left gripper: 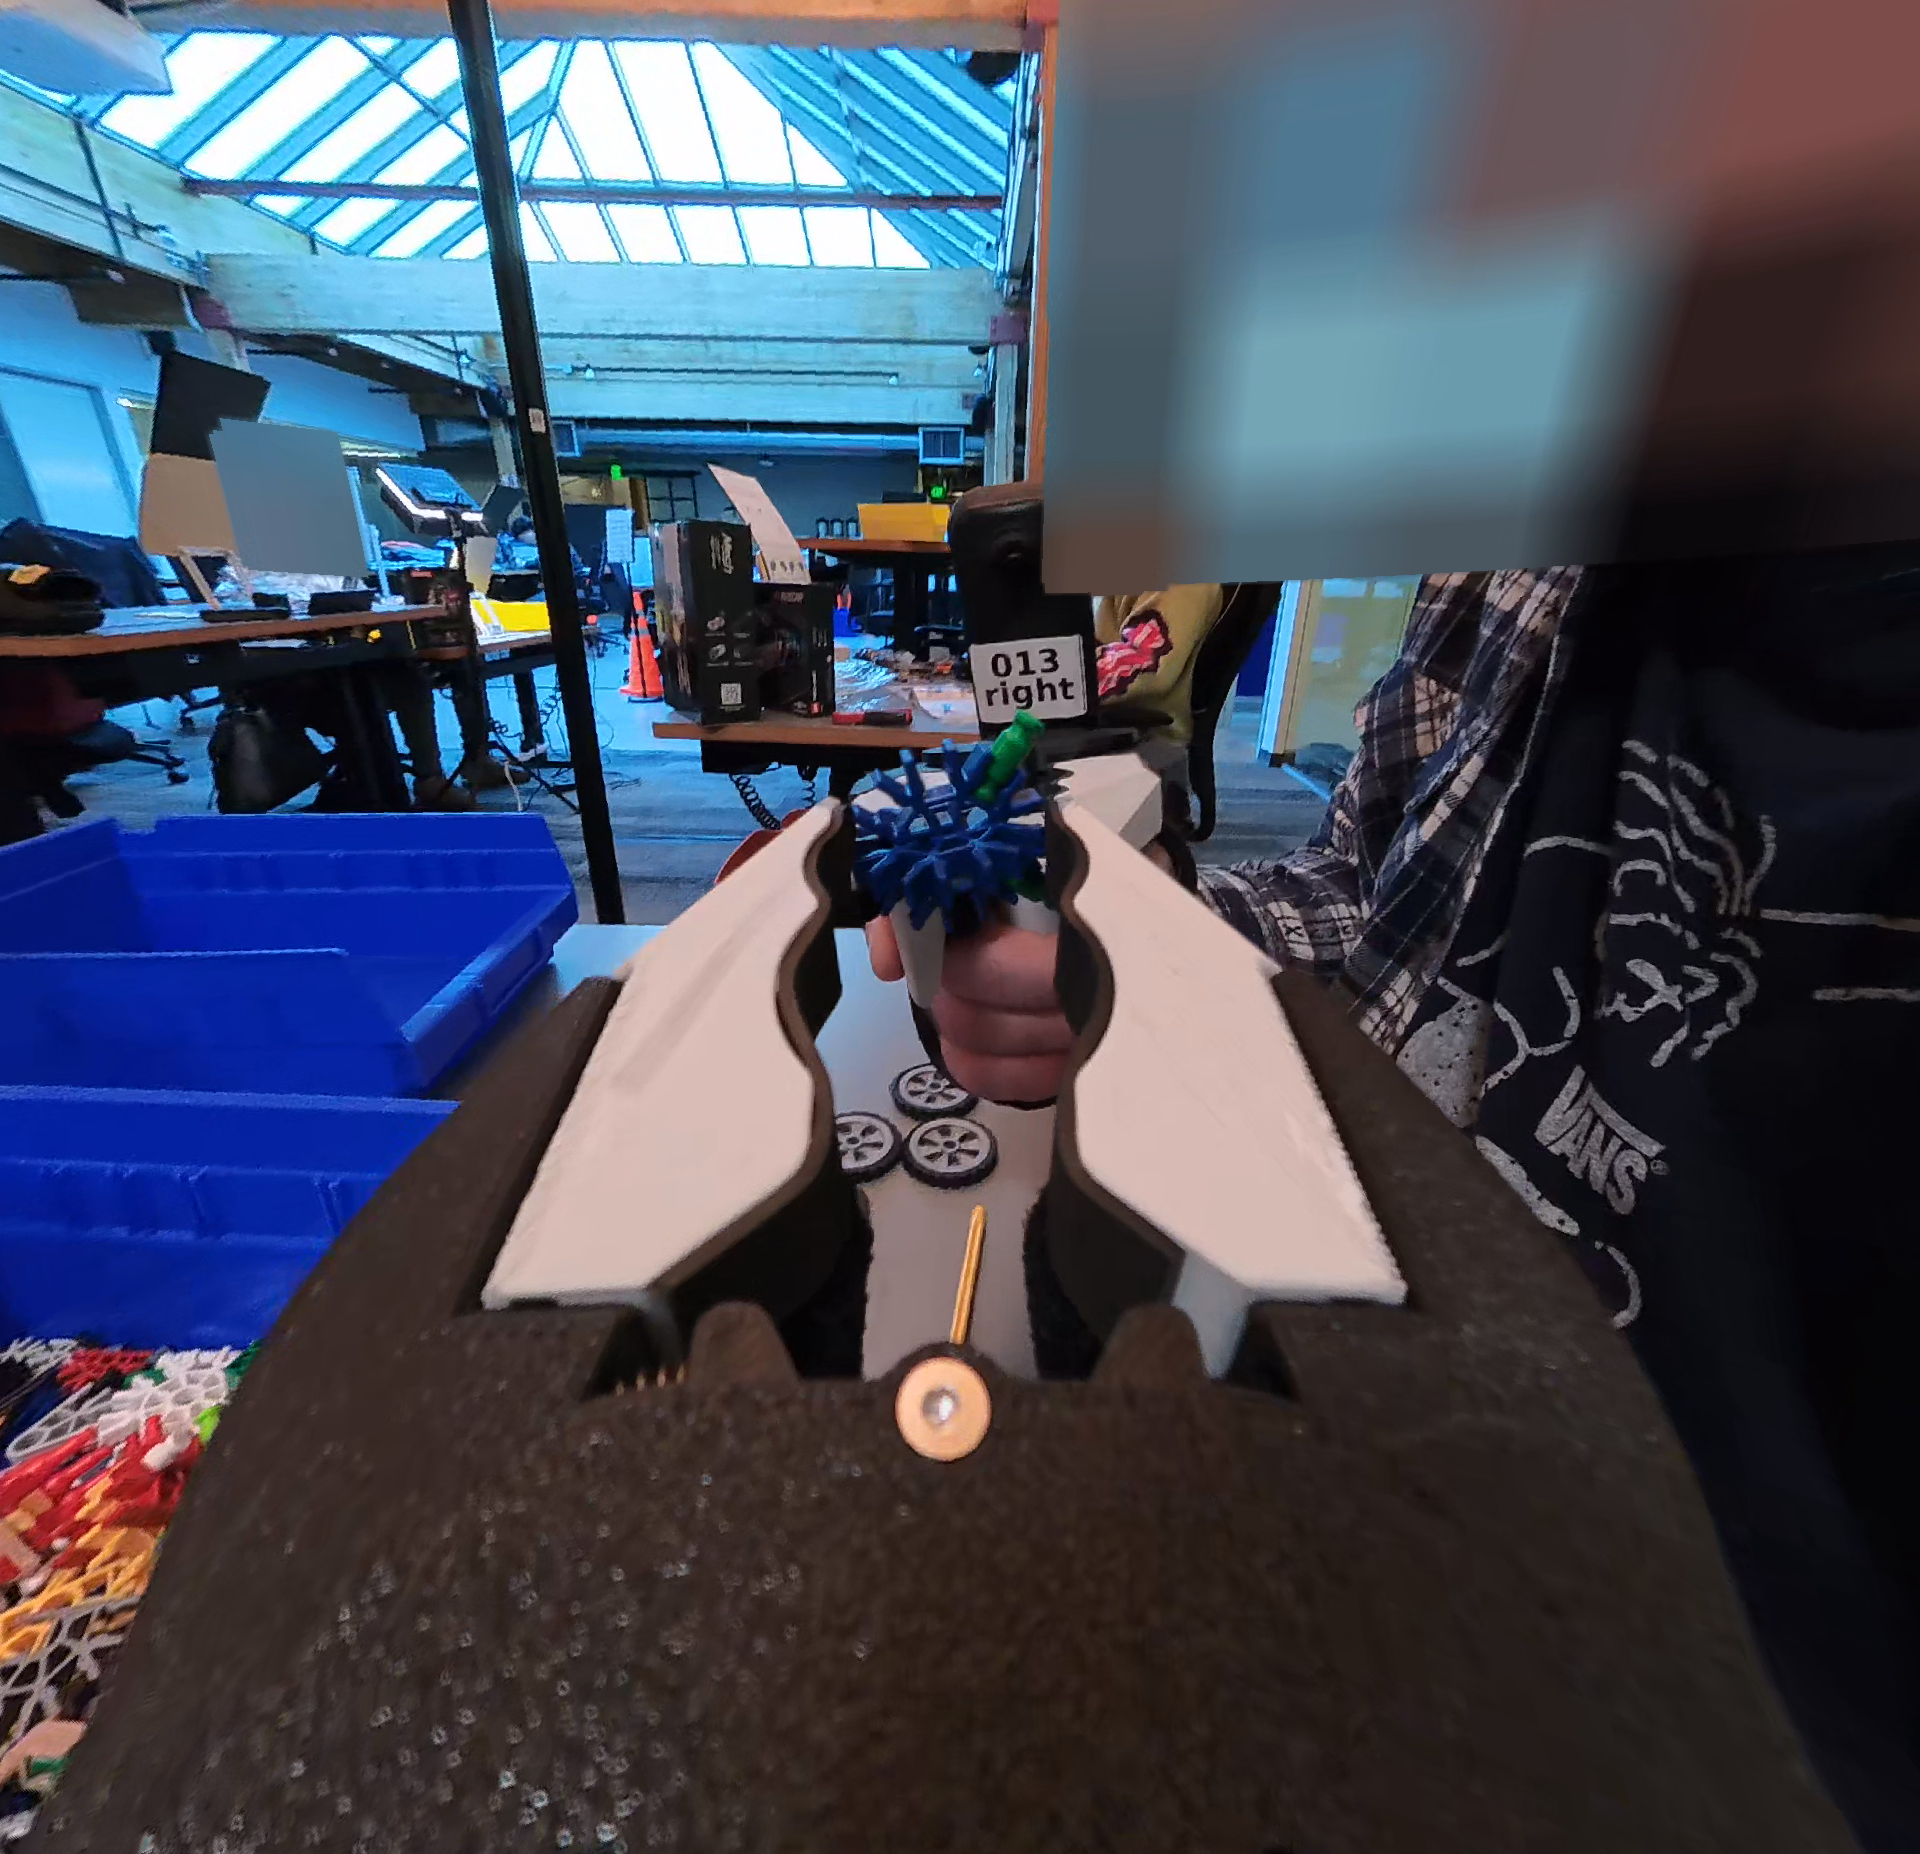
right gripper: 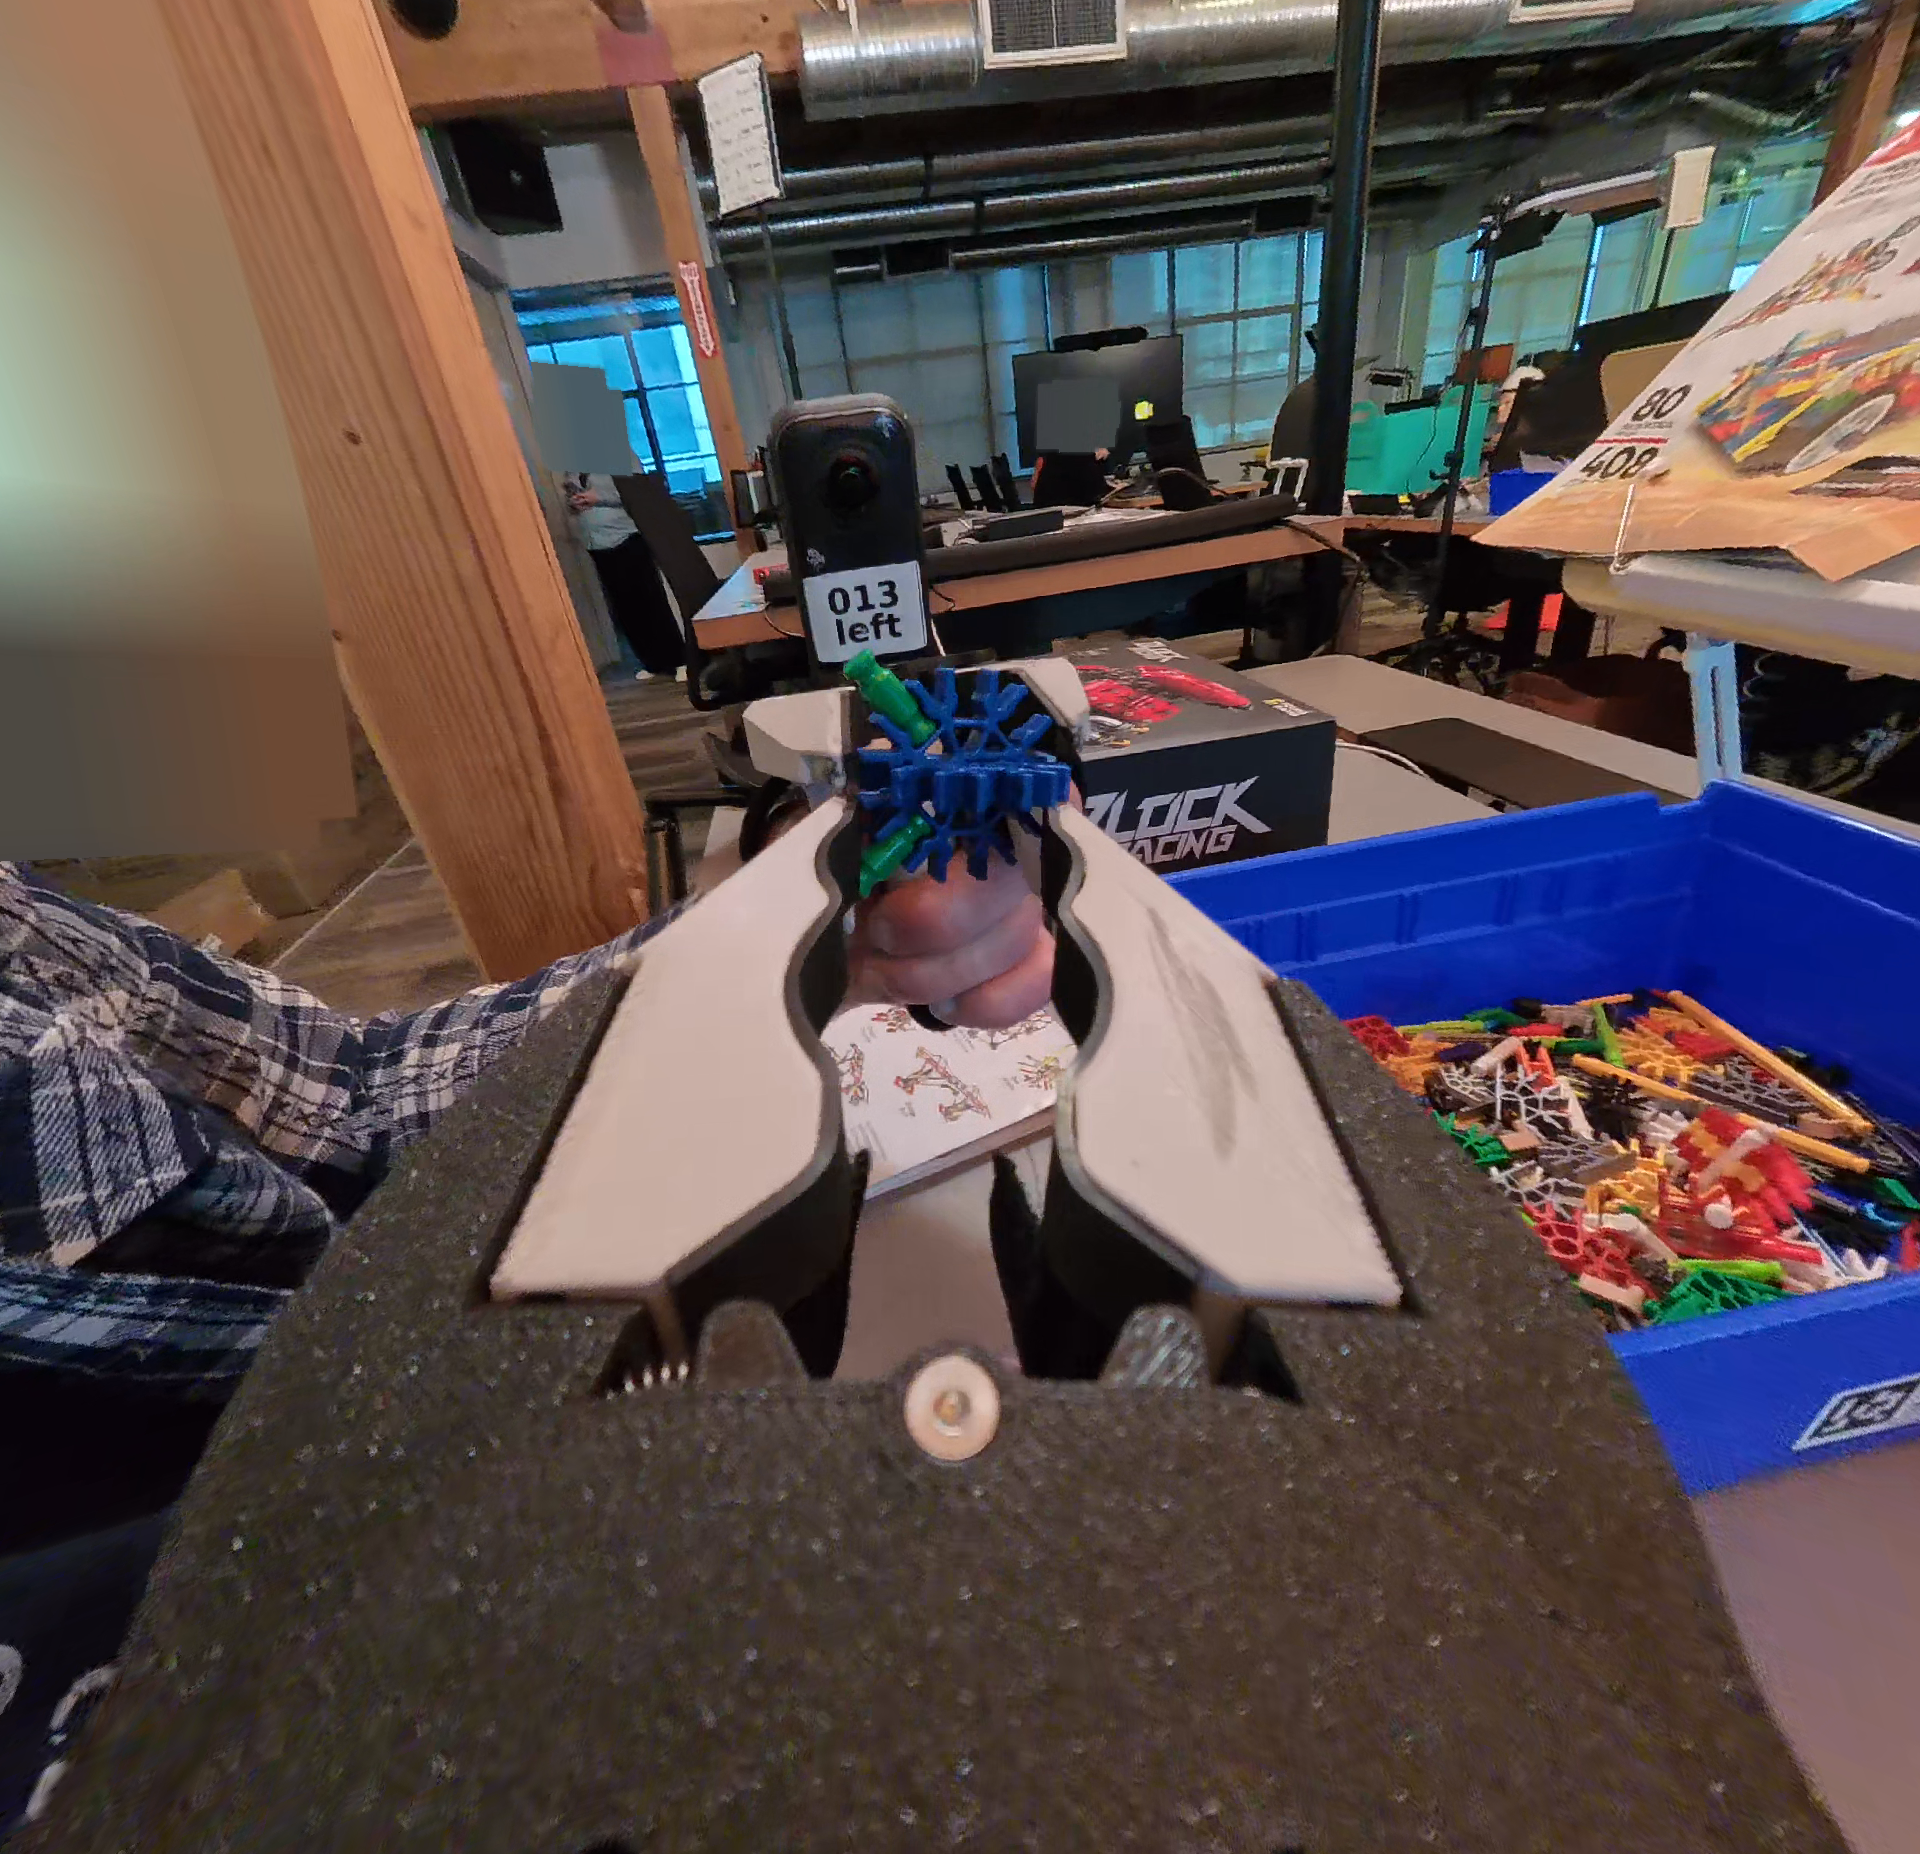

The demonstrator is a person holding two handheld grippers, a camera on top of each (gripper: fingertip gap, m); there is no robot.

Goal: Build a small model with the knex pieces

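Close to each lens sits a black foam mount carrying two white fingers. The left claw (left gripper: 951, 848) and the right claw (right gripper: 951, 817) face each other tip to tip, raised above the desk (left gripper: 935, 1274), both closed to a narrow gap on the same blue snowflake connector cluster (left gripper: 940, 854).

Only the left wrist view shows three small grey wheels (left gripper: 925, 1124) and a thin gold rod (left gripper: 968, 1274) lying on the desk below, plus empty blue bins (left gripper: 260, 973) to the left. Only the right wrist view shows an instruction sheet (right gripper: 935, 1077) under the claws and a blue bin (right gripper: 1766, 1368) heaped with mixed coloured building pieces (right gripper: 1662, 1150).

Each view shows the opposite hand (left gripper: 997, 1015) curled in a fist round its claw handle, with a plaid sleeve (right gripper: 156, 1077) behind.

One short green rod (right gripper: 883, 692) sticks out of the cluster, slanting up and away. A second green rod (right gripper: 888, 854), seen from the right, slants downward.
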